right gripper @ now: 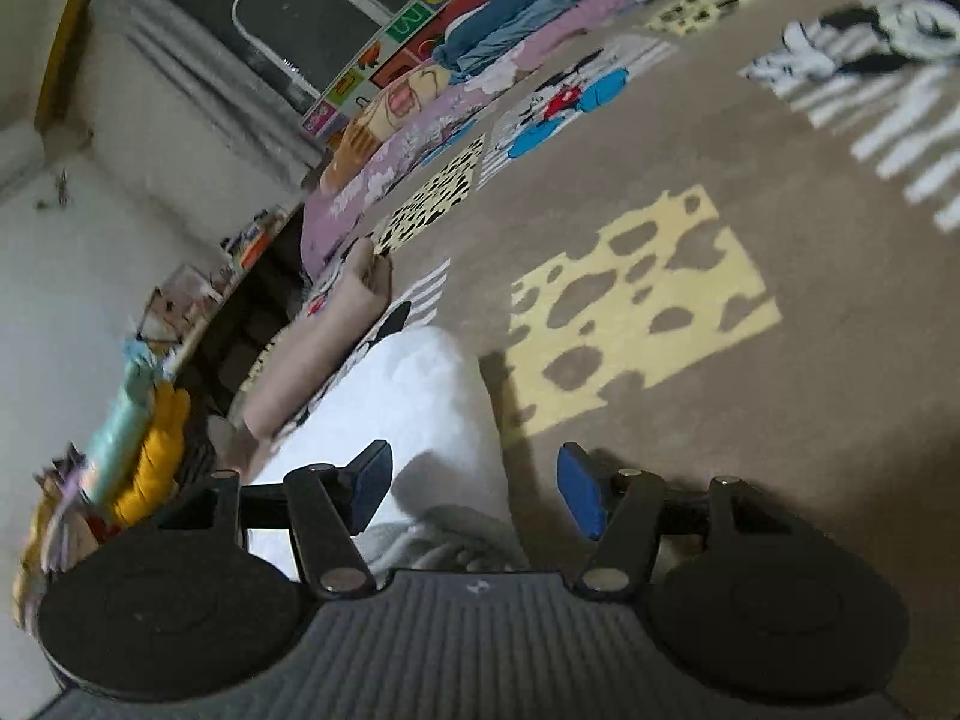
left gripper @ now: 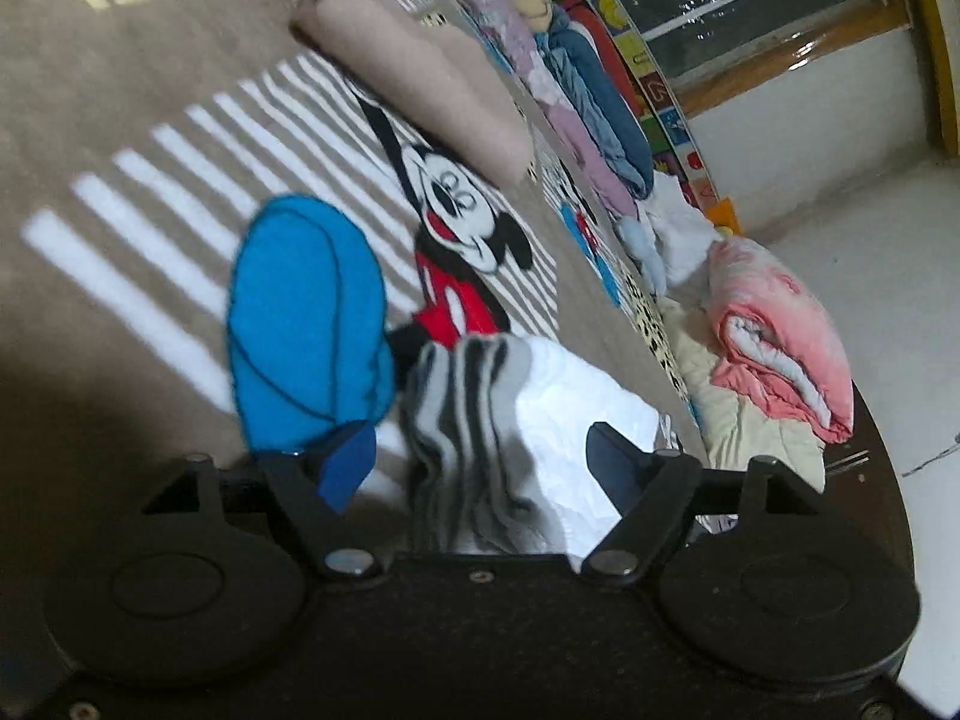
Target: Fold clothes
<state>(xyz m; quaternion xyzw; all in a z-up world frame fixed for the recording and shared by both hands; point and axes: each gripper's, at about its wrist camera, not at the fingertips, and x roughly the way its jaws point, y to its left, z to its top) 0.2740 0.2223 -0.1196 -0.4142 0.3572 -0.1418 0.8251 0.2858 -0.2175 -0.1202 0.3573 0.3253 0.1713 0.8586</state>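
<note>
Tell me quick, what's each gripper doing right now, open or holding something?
Left gripper: open, jaws spread around the striped white garment, not clamped.
Right gripper: open, jaws apart over a white garment, gripping nothing.

Left wrist: low over the cartoon blanket (left gripper: 180,90), tilted, close, facing the window (left gripper: 750,0) upper right.
Right wrist: same blanket (right gripper: 780,420), window (right gripper: 270,18) upper left.
Shared: beige folded cloth (left gripper: 414,78) (right gripper: 312,354), white garment (left gripper: 576,396) (right gripper: 420,396).

Garment (left gripper: 498,420) lies on the bed cover (left gripper: 120,120), between the spread fingers of the left gripper (left gripper: 480,468). Folded cloth (left gripper: 420,78) sits farther back on the cover; rolled quilt (left gripper: 780,336) to the right at the bed's edge. In the right wrist view the garment (right gripper: 414,420) runs between the right gripper (right gripper: 474,492) fingers, folded cloth (right gripper: 318,354) to its left.
</note>
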